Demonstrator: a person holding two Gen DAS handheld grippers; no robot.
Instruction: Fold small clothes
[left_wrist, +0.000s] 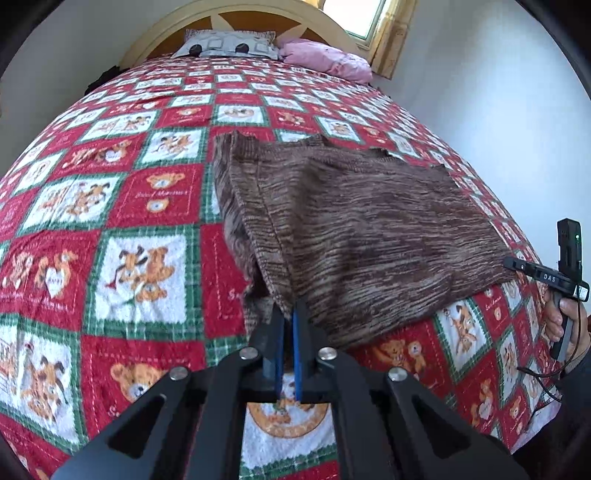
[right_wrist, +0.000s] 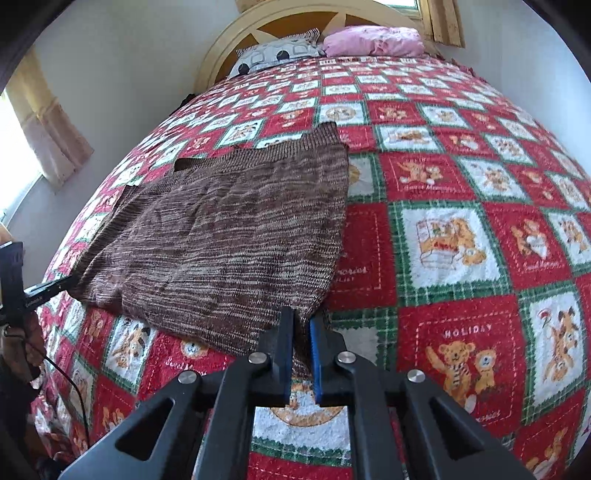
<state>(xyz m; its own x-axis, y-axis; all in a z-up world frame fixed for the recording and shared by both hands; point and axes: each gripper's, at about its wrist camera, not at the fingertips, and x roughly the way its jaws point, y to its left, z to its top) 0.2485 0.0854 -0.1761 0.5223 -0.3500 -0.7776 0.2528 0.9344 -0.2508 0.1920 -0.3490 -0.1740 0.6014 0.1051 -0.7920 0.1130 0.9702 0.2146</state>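
A brown marled knit garment (left_wrist: 369, 229) (right_wrist: 229, 229) lies spread flat on the bed, with its left side folded over in a band. My left gripper (left_wrist: 289, 314) is shut on the garment's near left corner; the cloth runs in between the blue pads. My right gripper (right_wrist: 301, 319) is shut on the near right corner, and a strip of knit shows between its pads. Each gripper also appears from the side in the other view, at the garment's near edge: the right gripper (left_wrist: 511, 263) held by a hand (left_wrist: 561, 314), and the left gripper (right_wrist: 66, 283).
The garment rests on a red, green and white teddy-bear bedspread (left_wrist: 140, 266) (right_wrist: 461, 240) that covers the whole bed. A patterned grey pillow (left_wrist: 225, 46) and a pink pillow (right_wrist: 373, 40) lie by the arched headboard (left_wrist: 155, 37). White walls and curtained windows (right_wrist: 44, 122) flank the bed.
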